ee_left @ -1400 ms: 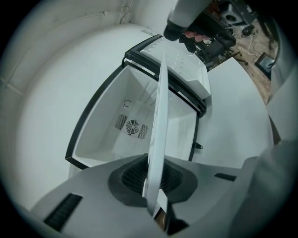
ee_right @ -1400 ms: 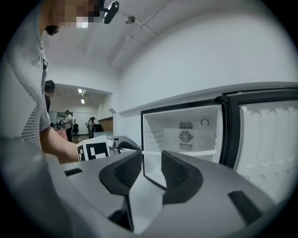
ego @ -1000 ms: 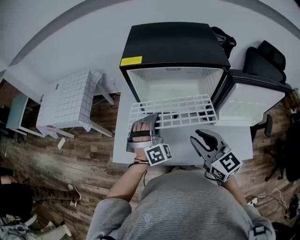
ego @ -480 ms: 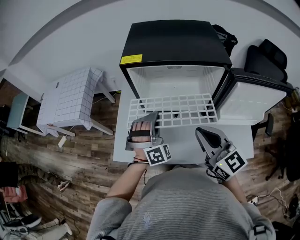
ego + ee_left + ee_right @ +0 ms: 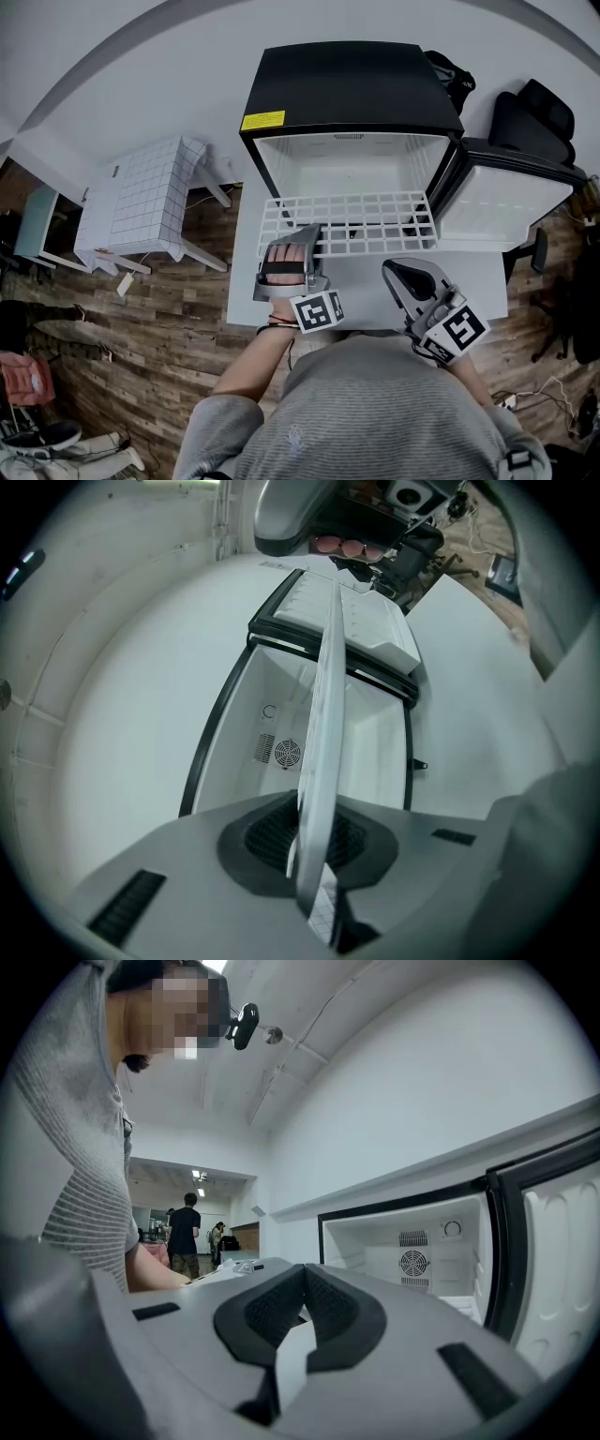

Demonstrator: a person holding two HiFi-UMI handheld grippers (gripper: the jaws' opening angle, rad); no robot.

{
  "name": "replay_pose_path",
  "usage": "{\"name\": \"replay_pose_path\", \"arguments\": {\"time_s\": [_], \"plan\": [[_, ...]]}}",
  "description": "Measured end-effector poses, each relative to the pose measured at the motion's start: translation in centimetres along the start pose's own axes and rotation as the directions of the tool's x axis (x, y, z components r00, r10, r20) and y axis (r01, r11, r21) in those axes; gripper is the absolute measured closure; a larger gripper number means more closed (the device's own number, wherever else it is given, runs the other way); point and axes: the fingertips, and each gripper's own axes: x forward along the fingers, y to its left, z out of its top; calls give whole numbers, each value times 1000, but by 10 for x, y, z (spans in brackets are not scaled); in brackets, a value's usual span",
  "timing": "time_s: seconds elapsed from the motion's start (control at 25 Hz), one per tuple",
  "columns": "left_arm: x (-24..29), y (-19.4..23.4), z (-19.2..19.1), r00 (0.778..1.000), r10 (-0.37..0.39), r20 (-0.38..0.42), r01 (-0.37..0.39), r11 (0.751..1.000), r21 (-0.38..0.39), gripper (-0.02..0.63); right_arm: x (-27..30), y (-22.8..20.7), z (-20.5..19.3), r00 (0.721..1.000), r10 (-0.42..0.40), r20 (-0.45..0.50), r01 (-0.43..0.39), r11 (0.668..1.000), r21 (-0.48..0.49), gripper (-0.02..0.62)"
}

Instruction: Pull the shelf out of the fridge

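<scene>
Left gripper is clamped on the shelf at its front edge, left of centre. In the left gripper view the shelf runs edge-on between the pads. Right gripper is closed on nothing and hangs over the table, just short of the shelf's front right part.

The shelf is mostly out over the table, with its back edge at the mouth of the fridge. Can't tell if it sits on the rails.

Risks:
- One off-centre grip only, so a pull can skew the shelf and jam its back corners in the fridge walls.
- The unsupported right side can sag or swing toward the open door.
- It's thin wire in the pads, so a jerk may make it slip out.
- Once the back edge clears, the shelf may tip and drop onto the table.
- The right gripper needs to open before it can help. While closed it can only bump the shelf.
</scene>
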Motion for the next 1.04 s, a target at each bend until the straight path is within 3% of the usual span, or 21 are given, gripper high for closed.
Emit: {"name": "replay_pose_path", "arguments": {"time_s": [0.68,1.04], "plan": [[-2,1,11,1000,4,23,-4,1000,20,565,-2,2,17,998,7,58,-5,1000,-27,583],[-2,-2,16,999,5,33,-7,999,43,565,16,5,43,993,56,102,-40,987,-156,583]]}}
